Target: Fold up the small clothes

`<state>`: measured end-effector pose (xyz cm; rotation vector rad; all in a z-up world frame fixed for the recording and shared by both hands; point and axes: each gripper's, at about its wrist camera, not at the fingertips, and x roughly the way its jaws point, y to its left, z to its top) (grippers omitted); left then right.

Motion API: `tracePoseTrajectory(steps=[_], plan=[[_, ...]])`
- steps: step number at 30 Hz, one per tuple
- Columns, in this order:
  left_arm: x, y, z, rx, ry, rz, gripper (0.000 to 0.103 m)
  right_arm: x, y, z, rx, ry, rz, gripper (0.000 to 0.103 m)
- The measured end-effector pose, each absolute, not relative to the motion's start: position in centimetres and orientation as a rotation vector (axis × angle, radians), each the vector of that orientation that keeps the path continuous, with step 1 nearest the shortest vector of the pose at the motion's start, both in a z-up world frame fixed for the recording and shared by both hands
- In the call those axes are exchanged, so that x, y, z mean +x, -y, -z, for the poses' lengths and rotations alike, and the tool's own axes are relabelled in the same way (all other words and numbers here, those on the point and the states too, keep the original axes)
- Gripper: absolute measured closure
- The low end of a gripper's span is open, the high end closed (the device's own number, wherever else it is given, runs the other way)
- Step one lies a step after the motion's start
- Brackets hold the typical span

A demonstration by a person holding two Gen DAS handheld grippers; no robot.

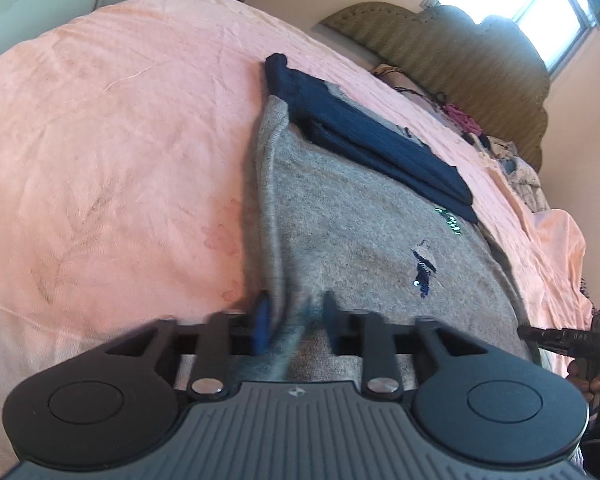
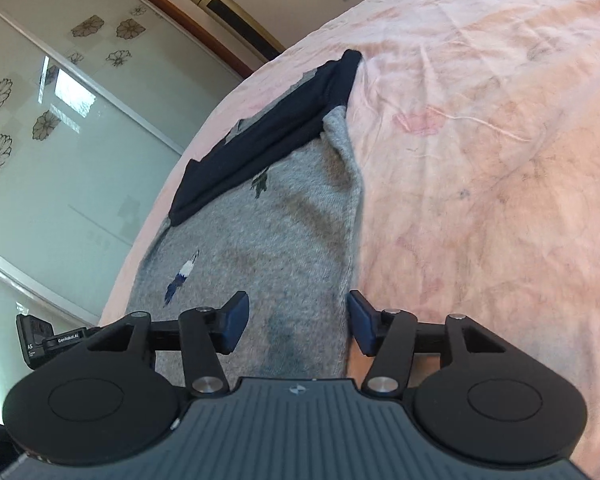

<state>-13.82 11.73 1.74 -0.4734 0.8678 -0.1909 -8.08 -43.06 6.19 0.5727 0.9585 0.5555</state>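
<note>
A small grey knit sweater [image 1: 360, 240] with a dark blue ribbed band [image 1: 364, 140] and sequin feather motifs lies on the pink bedsheet [image 1: 112, 140]. My left gripper [image 1: 294, 320] sits at the sweater's near left edge, and grey fabric rises between its partly closed fingers; the view is blurred there. In the right wrist view the sweater [image 2: 268, 240] lies ahead with its blue band [image 2: 268, 132] at the far end. My right gripper [image 2: 298, 320] is open, its jaws astride the sweater's near right edge. The right gripper also shows in the left wrist view [image 1: 560, 338].
A padded olive headboard [image 1: 460, 52] and a pile of mixed clothes [image 1: 496, 148] lie at the bed's far end under a window. Glass wardrobe doors with flower prints [image 2: 60, 120] stand beside the bed. Pink sheet [image 2: 500, 160] spreads to the right.
</note>
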Motion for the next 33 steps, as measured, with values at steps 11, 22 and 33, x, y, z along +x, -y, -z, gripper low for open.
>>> tracePoseTrajectory(steps=[11,22,33], plan=[[-15.0,-13.0,-1.9,-0.466,-0.880,0.217,0.088,-8.9,45.7,-5.8,0.577,-0.943,-0.471,0.094],[-18.6,-12.3,-1.2,-0.581,-0.907,0.255,0.097,-12.2,43.3,-6.1,0.614,-1.021,-0.619,0.091],[-20.7,-12.9,-1.5,-0.535,-0.890,0.270,0.078,-13.8,46.1,-5.4,0.669,-0.994,-0.534,0.093]])
